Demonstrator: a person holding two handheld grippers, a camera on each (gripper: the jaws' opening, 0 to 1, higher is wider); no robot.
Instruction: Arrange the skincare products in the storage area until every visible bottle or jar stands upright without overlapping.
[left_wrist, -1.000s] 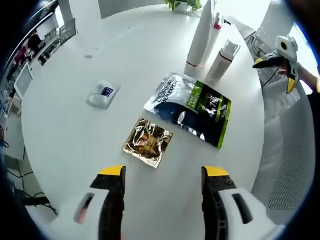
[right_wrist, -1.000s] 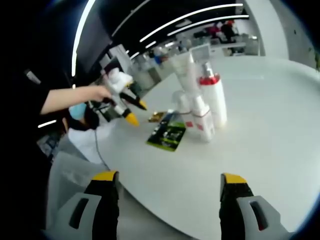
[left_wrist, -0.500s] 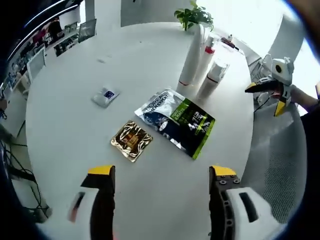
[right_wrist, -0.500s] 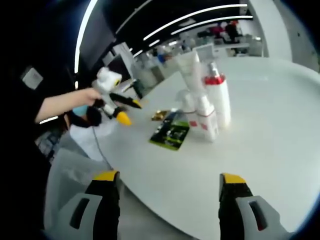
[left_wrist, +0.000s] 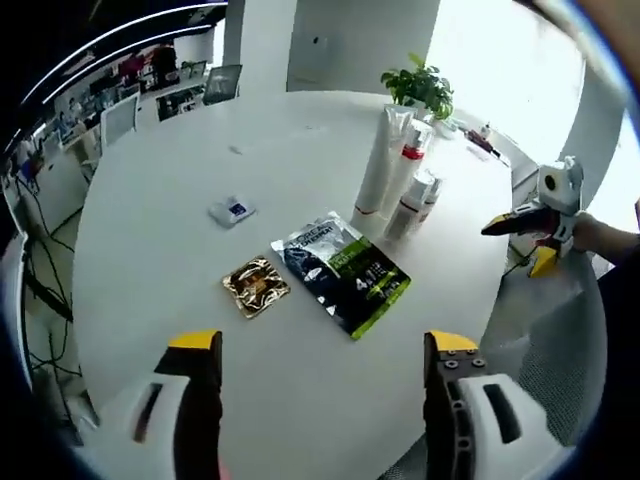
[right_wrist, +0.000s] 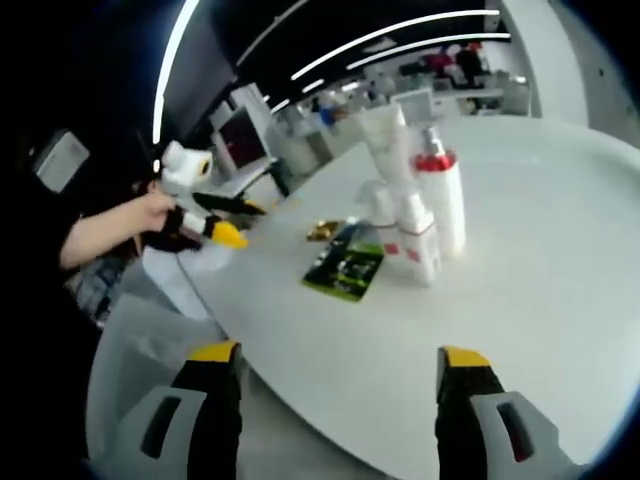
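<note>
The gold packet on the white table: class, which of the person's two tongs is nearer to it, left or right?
Left. The left tongs hang just off the table edge nearest the gold packet. The right tongs hover beyond the table's far side, past the green pouch and bottles.

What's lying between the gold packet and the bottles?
In the left gripper view, a dark-and-green sachet lies flat between the gold packet and the standing bottles.

Bare table (left_wrist: 150, 240) all round; upright bottles (left_wrist: 398, 180) crowd together.
</note>
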